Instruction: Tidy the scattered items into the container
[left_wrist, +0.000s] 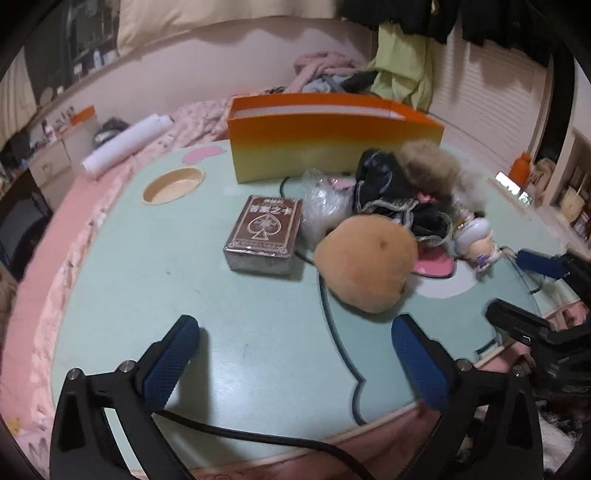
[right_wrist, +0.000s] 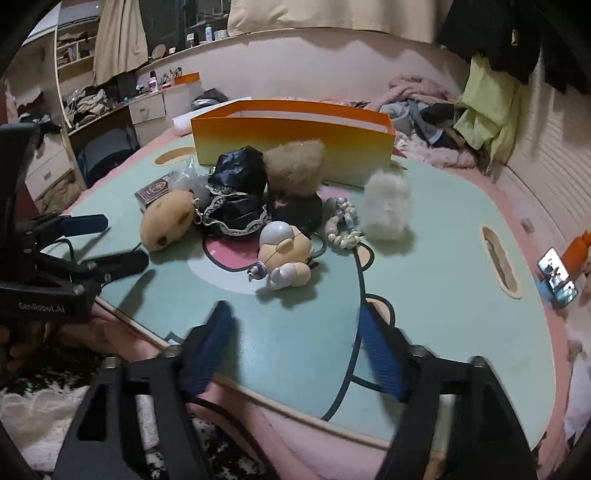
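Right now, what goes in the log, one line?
left gripper: open, empty | right gripper: open, empty | toys: on table | box: nothing in yet

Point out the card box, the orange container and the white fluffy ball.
card box (left_wrist: 267, 225), left wrist view, on its printed top face.
orange container (right_wrist: 295, 146), right wrist view, on its front wall.
white fluffy ball (right_wrist: 386, 206), right wrist view, on the middle of its fur.

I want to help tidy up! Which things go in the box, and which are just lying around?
For the job:
orange box
potato plush
card box
black lace cloth
brown fluffy ball
white fluffy ball
bead bracelet
doll figure

Just lying about:
phone
paper roll
clothes pile
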